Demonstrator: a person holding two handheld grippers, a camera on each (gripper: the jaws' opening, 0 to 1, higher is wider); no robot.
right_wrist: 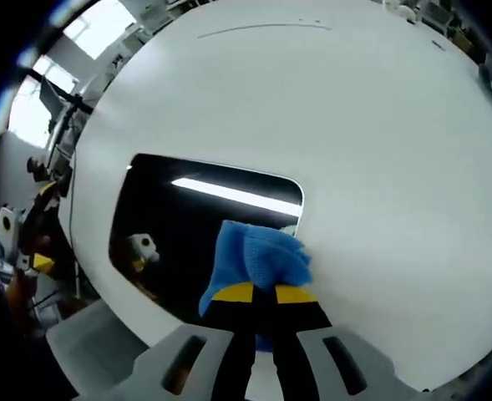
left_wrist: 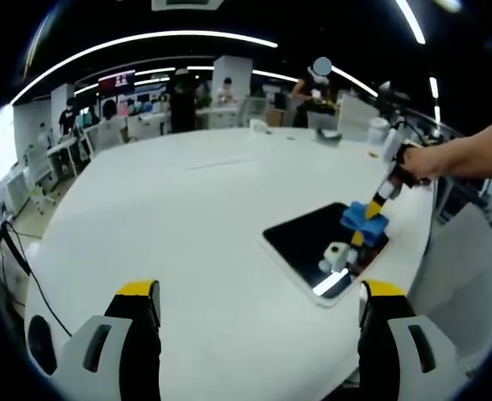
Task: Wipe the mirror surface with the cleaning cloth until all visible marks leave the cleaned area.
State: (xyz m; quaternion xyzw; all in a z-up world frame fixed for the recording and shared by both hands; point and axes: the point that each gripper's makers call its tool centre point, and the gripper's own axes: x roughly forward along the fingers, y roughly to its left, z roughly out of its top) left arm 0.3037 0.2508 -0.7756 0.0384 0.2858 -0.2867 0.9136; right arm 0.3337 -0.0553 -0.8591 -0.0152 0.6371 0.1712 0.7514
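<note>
The mirror point(left_wrist: 308, 238) is a dark, rounded rectangular pane lying flat on the white table point(left_wrist: 187, 217), near its right edge. A blue cleaning cloth point(left_wrist: 364, 219) rests on the mirror's far right part, with the right gripper point(left_wrist: 371, 225) shut on it and a hand point(left_wrist: 421, 163) holding that gripper. In the right gripper view the cloth point(right_wrist: 258, 255) is bunched between my right gripper's point(right_wrist: 265, 294) yellow-tipped jaws and pressed on the mirror point(right_wrist: 187, 242) near its right edge. My left gripper point(left_wrist: 261, 290) stands wide open over bare table, short of the mirror.
The mirror reflects a ceiling light strip point(right_wrist: 237, 196) and a gripper point(right_wrist: 141, 246). The table edge point(left_wrist: 413, 251) runs just beyond the mirror. Small items point(left_wrist: 339, 134) sit at the table's far end. Desks and people point(left_wrist: 108, 117) fill the room behind. A cable point(left_wrist: 16, 259) hangs at the left.
</note>
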